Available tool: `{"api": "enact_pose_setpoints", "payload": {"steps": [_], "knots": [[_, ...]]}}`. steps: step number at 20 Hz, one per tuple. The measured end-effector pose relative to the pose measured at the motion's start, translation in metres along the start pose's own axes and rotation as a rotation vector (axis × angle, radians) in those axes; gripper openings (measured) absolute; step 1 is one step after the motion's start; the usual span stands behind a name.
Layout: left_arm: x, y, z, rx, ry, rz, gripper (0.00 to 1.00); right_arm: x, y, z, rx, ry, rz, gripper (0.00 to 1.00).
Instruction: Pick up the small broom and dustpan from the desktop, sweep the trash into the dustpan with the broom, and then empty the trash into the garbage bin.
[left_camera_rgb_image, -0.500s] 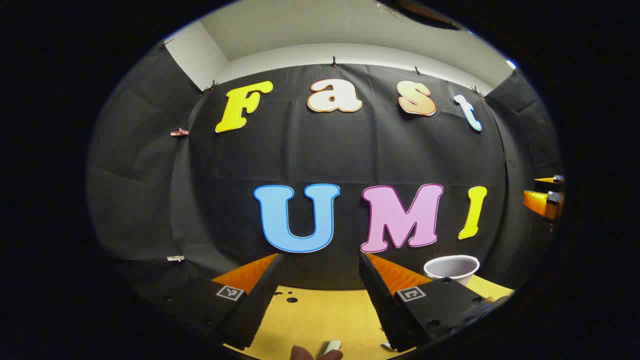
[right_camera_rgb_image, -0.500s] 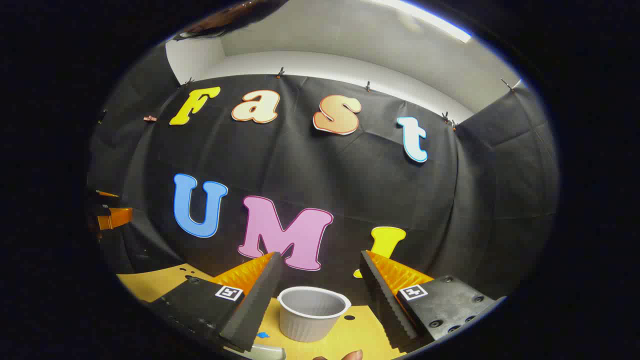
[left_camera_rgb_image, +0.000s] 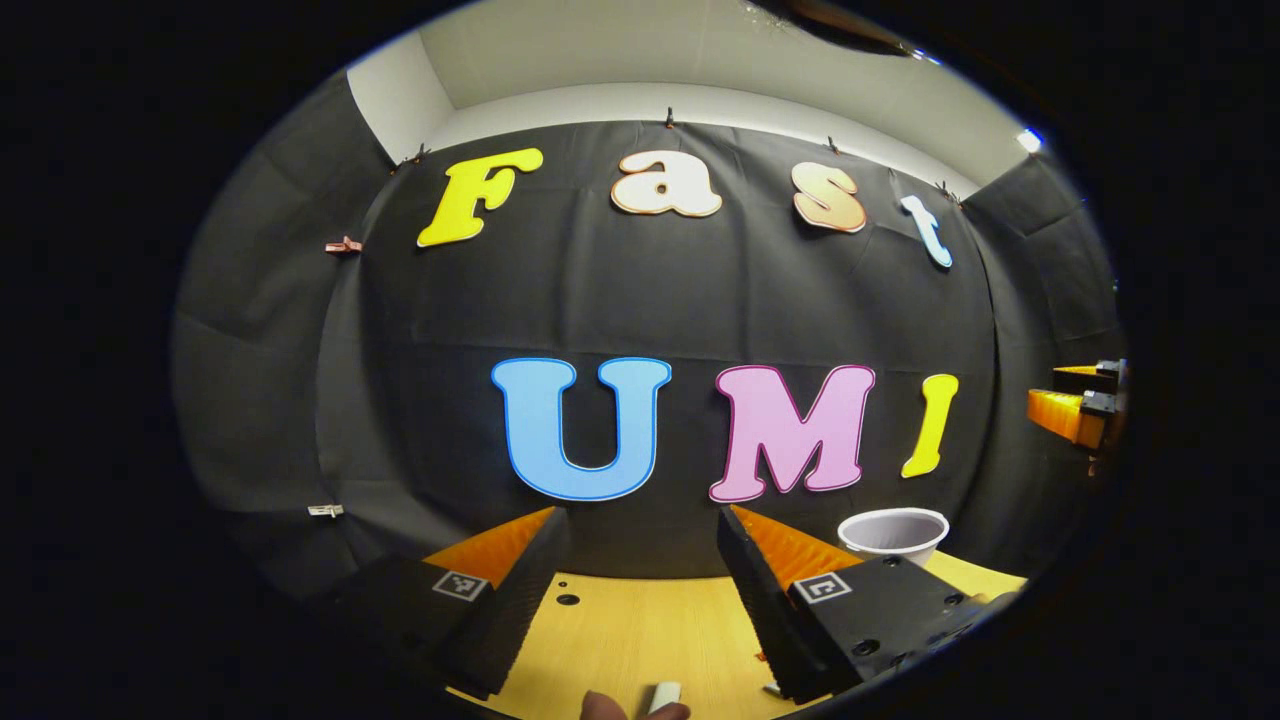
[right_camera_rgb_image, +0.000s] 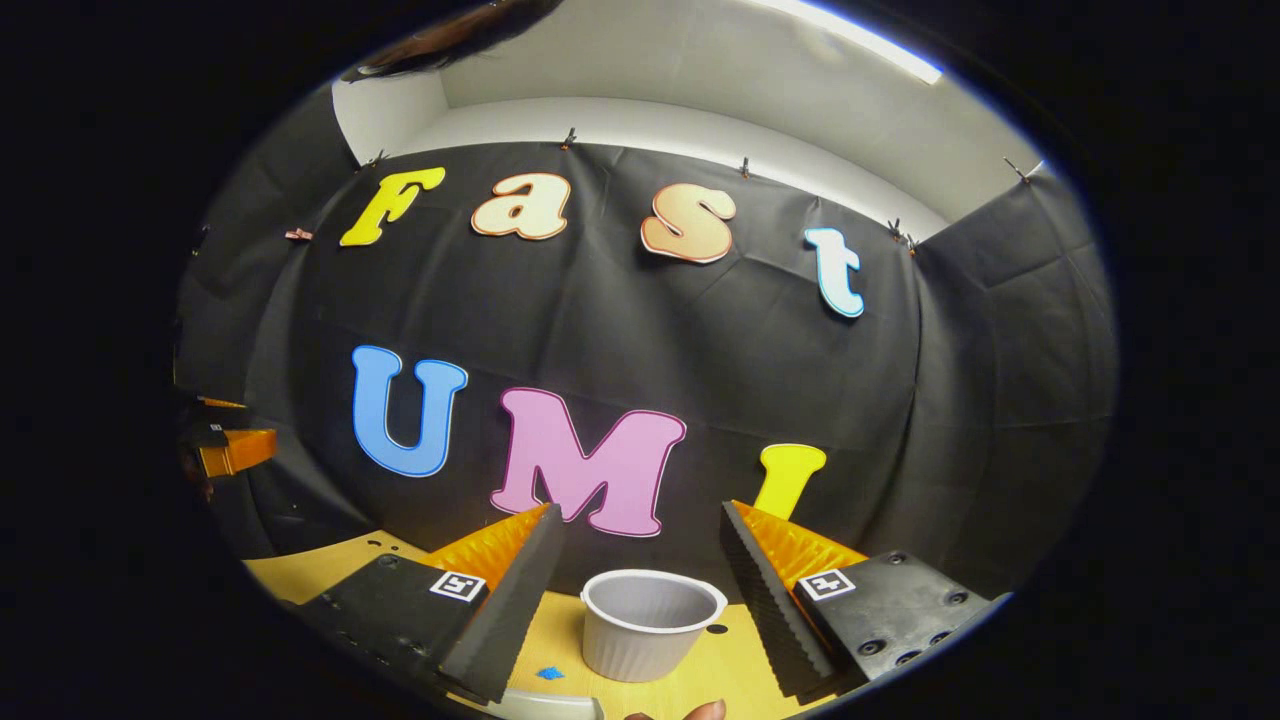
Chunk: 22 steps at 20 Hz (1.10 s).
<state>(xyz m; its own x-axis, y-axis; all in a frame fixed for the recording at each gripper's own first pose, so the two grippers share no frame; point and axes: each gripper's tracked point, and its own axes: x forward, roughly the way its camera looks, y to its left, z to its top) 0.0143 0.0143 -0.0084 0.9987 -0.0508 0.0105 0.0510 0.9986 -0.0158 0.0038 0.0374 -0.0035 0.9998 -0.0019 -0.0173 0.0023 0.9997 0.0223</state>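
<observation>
The bench (right_camera_rgb_image: 330, 560) carries a white garbage bin (right_camera_rgb_image: 650, 622) at six o'clock between the wide-spread right gripper (right_camera_rgb_image: 640, 570). The left gripper (left_camera_rgb_image: 640, 570) gapes wide; a small white piece (left_camera_rgb_image: 664, 695), perhaps trash, lies below it.

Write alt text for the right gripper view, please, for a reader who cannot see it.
The open right gripper hovers above a yellow table, its fingers framing a white ribbed bin. A blue scrap lies left of the bin.
</observation>
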Motion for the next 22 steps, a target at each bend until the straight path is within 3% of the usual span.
{"api": "enact_pose_setpoints", "payload": {"steps": [7, 10, 14, 22], "knots": [[0.007, -0.007, -0.010, 0.011, 0.024, -0.019, 0.95, 0.007, 0.008, -0.015, 0.005, 0.019, 0.025, 0.97], [0.010, -0.008, -0.016, 0.019, 0.032, -0.025, 0.95, -0.005, 0.022, -0.040, -0.011, 0.086, 0.092, 0.97], [0.011, -0.008, -0.025, 0.036, 0.046, -0.027, 0.95, -0.046, 0.044, -0.118, -0.006, 0.318, 0.194, 0.96], [0.005, -0.008, -0.053, 0.100, 0.092, -0.059, 0.95, -0.146, 0.085, -0.293, -0.028, 0.823, 0.325, 0.95]]}}
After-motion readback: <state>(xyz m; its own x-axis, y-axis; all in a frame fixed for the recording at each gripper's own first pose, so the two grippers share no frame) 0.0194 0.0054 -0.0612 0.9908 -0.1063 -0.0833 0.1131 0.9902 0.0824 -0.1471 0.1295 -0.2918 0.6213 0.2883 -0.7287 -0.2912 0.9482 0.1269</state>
